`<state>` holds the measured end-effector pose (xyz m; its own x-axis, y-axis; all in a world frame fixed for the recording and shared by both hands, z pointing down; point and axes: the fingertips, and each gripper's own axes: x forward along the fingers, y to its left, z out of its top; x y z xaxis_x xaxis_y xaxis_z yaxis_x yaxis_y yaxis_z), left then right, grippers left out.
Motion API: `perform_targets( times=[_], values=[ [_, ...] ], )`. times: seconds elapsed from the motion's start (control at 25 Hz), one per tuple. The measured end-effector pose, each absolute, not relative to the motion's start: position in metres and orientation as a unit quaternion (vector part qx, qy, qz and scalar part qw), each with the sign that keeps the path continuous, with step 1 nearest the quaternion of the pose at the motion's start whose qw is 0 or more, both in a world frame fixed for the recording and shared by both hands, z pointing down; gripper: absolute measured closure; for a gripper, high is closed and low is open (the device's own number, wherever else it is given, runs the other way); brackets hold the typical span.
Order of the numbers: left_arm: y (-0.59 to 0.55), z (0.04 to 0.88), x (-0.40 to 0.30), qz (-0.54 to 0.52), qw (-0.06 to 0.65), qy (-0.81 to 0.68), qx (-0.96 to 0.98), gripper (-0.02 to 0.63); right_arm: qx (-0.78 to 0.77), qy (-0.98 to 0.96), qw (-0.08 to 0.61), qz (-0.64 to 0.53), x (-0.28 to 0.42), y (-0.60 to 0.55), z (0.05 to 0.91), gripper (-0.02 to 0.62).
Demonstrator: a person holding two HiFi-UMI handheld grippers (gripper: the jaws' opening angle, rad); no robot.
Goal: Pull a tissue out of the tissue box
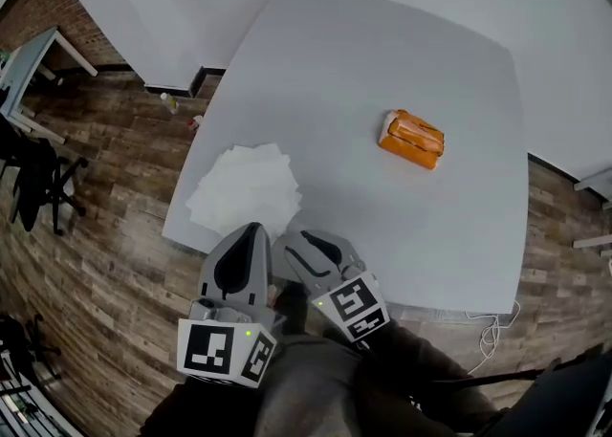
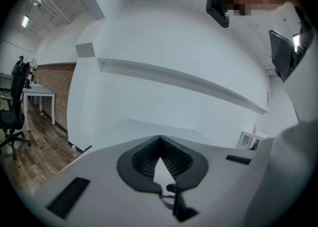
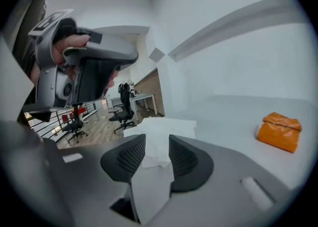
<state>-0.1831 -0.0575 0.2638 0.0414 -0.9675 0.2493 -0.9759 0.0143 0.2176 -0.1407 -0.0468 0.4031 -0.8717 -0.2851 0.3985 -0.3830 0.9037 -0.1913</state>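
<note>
The tissue box [image 1: 413, 139] is a soft orange pack lying on the right part of the white table [image 1: 382, 43], well apart from both grippers. Its top is creased. A pale edge shows at its left end in the head view, but whether that is a tissue I cannot tell, and no view shows inside it.

A loose pile of white tissues [image 1: 244, 186] lies at the table's near left edge, just beyond the gripper tips.

The left gripper [image 1: 252, 230] and the right gripper [image 1: 293, 242] hang side by side at the near edge, both pointing towards the pile.

The left gripper view shows that gripper [image 2: 159, 144] clenched: its tips meet and hold nothing. This view shows neither the pack nor the pile, only the bare table, a white wall, and a black chair [image 2: 12, 107] beside a desk [image 2: 37, 91] at far left.

The right gripper view shows the right gripper [image 3: 156, 144] released, jaws apart and empty. The pile [image 3: 164, 129] lies past the gap, not between the pads. The pack [image 3: 280, 131] sits at the right of this view. Only here does the left gripper [image 3: 84, 67] show from the side, up at left, with a hand [image 3: 69, 47] wrapped round its grip. Office chairs [image 3: 121, 107] stand on the wood floor beyond.
</note>
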Motion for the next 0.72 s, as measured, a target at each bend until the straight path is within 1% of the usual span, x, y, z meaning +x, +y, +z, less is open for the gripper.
perform_targets(
  times=[0.12,0.28,0.32,0.4,0.52,0.56,0.72],
  values=[
    [-0.052,0.244,-0.133,0.004,0.148,-0.667,0.730,0.606,0.224,-0.954,0.139,0.143,-0.081,-0.058,0.363,0.472],
    [-0.045,0.221,-0.063,-0.007,0.113,-0.629,0.769,0.606,0.287,-0.945,0.056,0.147,0.007,-0.065,0.291,0.479],
    [-0.045,0.215,-0.043,-0.010,0.100,-0.617,0.781,0.606,0.304,-0.941,0.034,0.143,0.031,-0.064,0.272,0.488],
    [-0.045,0.199,-0.006,-0.019,0.068,-0.592,0.802,0.606,0.334,-0.933,-0.007,0.130,0.075,-0.059,0.235,0.532],
    [-0.040,0.177,0.040,-0.028,0.025,-0.565,0.824,0.606,0.364,-0.923,-0.054,0.112,0.126,-0.040,0.189,0.583],
    [-0.038,0.172,0.053,-0.030,0.015,-0.557,0.830,0.606,0.370,-0.921,-0.066,0.107,0.140,-0.031,0.178,0.592],
    [-0.027,0.162,0.104,-0.036,0.004,-0.522,0.852,0.606,0.401,-0.907,-0.093,0.084,0.188,0.002,0.155,0.592]
  ],
)
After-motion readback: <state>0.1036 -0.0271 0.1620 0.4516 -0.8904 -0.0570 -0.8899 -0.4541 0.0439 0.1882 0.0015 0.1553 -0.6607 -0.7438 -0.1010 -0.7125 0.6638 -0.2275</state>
